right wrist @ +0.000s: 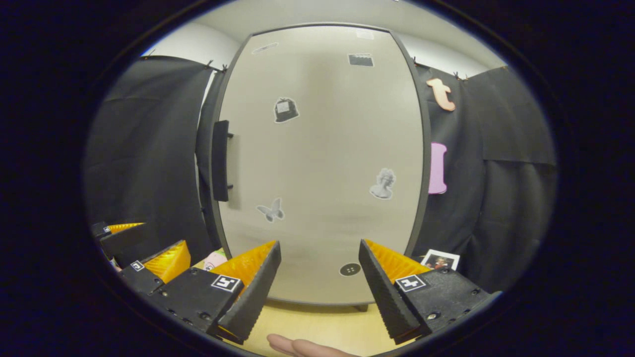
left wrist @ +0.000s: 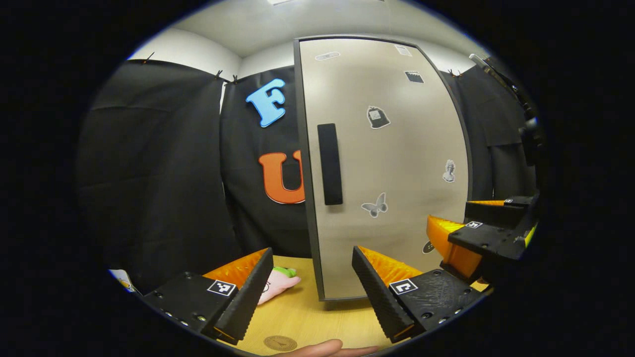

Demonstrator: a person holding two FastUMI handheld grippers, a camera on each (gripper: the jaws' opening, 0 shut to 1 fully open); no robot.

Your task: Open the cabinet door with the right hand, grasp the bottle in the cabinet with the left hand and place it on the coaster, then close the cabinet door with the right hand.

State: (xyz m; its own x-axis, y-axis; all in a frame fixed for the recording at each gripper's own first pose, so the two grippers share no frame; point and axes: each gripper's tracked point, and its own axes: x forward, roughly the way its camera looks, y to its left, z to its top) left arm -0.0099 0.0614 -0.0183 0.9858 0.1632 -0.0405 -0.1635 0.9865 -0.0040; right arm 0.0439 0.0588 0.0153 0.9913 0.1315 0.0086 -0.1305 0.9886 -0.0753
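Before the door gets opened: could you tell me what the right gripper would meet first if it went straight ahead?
Probably the closed cabinet door, on its bare lower face, right of the handle; depth is unclear.

Light wooden tabletop [left wrist: 302,317] carrying the cabinet [left wrist: 387,168]

A pink soft toy [left wrist: 278,283] is seen left of the cabinet, a round coaster [left wrist: 280,343] before it, and a small photo card [right wrist: 440,260] at its right.

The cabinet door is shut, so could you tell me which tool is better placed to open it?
Right, probably: the right tool faces the cabinet door squarely, open, with the handle up to its left. The left tool sits beside the door's handle edge.
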